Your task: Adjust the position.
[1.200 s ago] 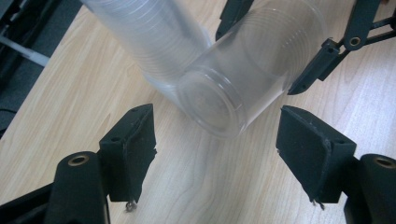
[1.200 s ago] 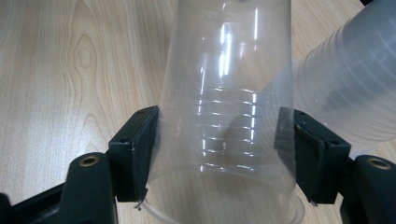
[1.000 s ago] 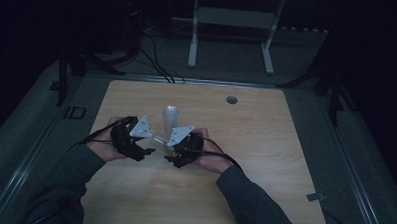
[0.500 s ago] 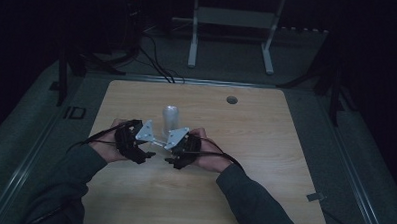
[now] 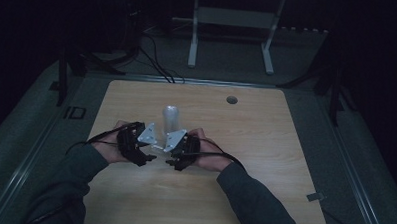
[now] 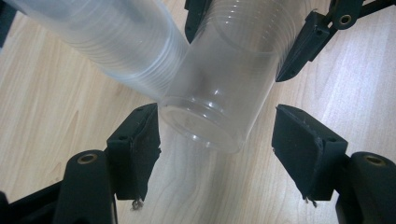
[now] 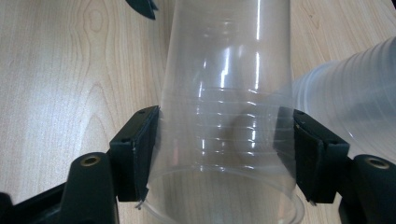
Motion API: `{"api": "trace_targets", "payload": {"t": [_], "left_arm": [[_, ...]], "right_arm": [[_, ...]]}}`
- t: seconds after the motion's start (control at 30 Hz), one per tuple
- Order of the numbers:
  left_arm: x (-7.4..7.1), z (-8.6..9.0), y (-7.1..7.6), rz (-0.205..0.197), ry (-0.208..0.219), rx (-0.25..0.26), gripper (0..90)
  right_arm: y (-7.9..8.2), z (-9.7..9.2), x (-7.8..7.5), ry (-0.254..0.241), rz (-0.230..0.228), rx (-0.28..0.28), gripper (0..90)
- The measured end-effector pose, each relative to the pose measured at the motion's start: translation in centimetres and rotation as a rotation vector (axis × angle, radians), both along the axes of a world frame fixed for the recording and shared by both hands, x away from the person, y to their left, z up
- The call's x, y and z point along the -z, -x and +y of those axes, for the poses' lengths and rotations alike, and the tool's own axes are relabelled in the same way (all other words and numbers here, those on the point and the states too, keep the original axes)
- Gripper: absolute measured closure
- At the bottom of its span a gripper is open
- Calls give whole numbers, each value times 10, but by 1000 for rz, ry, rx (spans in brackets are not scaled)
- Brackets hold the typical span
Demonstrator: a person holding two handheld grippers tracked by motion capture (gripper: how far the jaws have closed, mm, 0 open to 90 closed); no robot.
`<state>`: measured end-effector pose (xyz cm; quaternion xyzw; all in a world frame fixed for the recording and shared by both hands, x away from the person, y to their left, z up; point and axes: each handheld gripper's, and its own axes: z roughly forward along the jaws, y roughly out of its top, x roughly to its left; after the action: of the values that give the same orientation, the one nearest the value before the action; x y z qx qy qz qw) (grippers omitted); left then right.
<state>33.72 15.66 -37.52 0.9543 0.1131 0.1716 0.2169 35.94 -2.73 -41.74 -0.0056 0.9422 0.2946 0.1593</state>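
Wooden worktop (image 5: 265, 159) carries an upright cup stack (image 5: 170, 120). Right gripper (image 7: 219, 158) fingers clamp a single clear cup (image 7: 229, 93) near its rim; left gripper (image 6: 215, 140) fingers have been closing, straddling its base without contact. Best to centre that base before squeezing

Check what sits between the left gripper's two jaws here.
In the left gripper view, the base of a clear plastic cup, held by the right gripper; the left pads aren't touching it.

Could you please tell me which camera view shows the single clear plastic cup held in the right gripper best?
The right gripper view: the clear plastic cup is close between the right gripper pads, its ribs plain. The left gripper view shows its base end beside the cup stack. The high view shows a faint glint.
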Motion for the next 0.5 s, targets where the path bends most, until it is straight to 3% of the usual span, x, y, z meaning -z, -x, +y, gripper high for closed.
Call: {"api": "trace_targets", "payload": {"t": [0.5], "left_arm": [[6, -4, -2, 32, -23, 35, 317]], "right_arm": [[4, 2, 2, 38, -27, -48, 321]]}}
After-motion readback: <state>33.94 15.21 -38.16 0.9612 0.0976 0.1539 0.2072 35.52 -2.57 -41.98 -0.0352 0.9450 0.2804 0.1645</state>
